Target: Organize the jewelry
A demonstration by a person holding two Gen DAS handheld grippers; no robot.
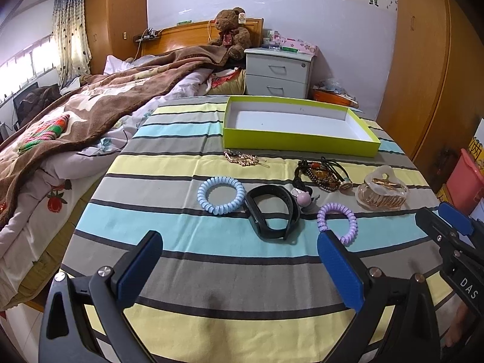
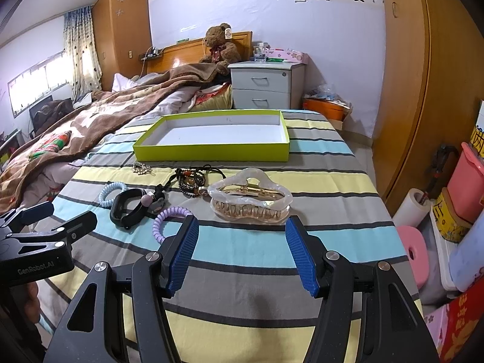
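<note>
Open right claw (image 2: 242, 233) — hair clip (image 2: 250, 200) ahead

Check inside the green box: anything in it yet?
The green box shows only its bare white floor; no jewelry is inside. A strip of floor behind its near wall is hidden in both views, so something small could be missed there.

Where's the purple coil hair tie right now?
The purple coil hair tie lies on the striped cloth, between the black band and the hair clip.

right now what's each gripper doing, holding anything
left gripper: open, holding nothing
right gripper: open, holding nothing
</note>
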